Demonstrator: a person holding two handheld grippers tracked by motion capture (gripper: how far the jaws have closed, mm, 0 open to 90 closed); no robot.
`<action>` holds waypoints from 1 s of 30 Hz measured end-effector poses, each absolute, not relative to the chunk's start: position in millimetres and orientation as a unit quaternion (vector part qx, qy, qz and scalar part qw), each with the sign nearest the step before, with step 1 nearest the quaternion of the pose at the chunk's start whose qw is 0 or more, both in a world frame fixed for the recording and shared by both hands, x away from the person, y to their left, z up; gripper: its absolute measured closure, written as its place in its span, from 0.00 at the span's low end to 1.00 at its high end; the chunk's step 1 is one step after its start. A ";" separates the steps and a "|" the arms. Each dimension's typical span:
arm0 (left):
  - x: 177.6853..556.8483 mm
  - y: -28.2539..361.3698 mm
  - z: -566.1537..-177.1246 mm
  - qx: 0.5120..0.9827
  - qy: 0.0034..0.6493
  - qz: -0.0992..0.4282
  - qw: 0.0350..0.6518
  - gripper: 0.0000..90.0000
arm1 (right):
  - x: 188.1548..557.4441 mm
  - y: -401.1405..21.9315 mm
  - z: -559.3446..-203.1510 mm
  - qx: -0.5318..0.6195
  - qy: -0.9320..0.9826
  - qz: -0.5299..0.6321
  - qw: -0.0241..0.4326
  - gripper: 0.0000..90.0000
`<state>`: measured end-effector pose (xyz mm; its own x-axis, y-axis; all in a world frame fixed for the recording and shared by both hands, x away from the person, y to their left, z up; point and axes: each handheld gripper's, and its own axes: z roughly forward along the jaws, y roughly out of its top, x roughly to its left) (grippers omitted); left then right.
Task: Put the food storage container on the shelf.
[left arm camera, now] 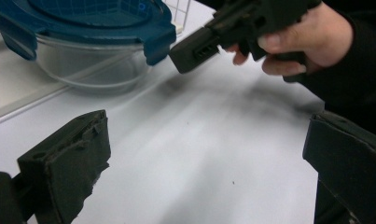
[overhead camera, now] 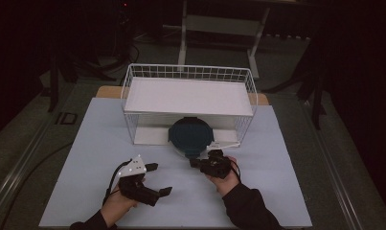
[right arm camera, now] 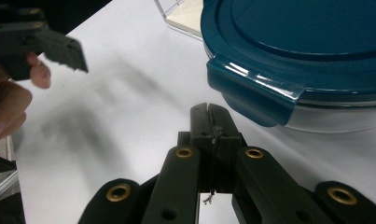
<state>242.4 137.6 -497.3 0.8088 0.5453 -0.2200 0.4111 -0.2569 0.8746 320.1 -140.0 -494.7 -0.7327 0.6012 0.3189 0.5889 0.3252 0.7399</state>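
From the high view, a round clear container with a dark teal clip-on lid sat on the pale blue table top, half under the front edge of a white wire basket rack with a flat white shelf; the right gripper lay just beside its near rim, jaws together and holding nothing, while the left gripper rested well apart toward the left with its jaws spread. In the left gripper view, the two black jaws stood wide with bare table between them; the container showed a see-through bowl beneath the teal lid, one locking flap hanging down near the tip of the right gripper. In the right gripper view, the closed jaws pointed at the table just short of a lid flap. The bowl looked rigid, smooth and probably slippery, possibly glass and so breakable; the lid's rim or a flap seemed the surest place to grip, and it appeared empty, hence fairly light.
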 end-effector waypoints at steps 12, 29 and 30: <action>220.9 142.9 -497.3 0.792 0.293 0.073 0.530 0.01 | 332.9 -137.6 -497.3 0.380 0.810 0.446 0.021 1.00; 211.5 157.9 -497.8 0.784 0.297 0.090 0.537 0.01 | 362.5 -129.6 -500.8 0.401 0.798 0.447 0.042 1.00; 211.6 158.3 -497.8 0.783 0.298 0.090 0.539 0.01 | 364.5 -129.6 -501.4 0.403 0.797 0.448 0.040 1.00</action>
<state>211.6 158.3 -497.8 0.8062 0.5636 -0.1801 0.3691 -0.2411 0.8975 364.5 -129.6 -501.4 -0.6723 0.6778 0.2977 0.6064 0.2734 0.7467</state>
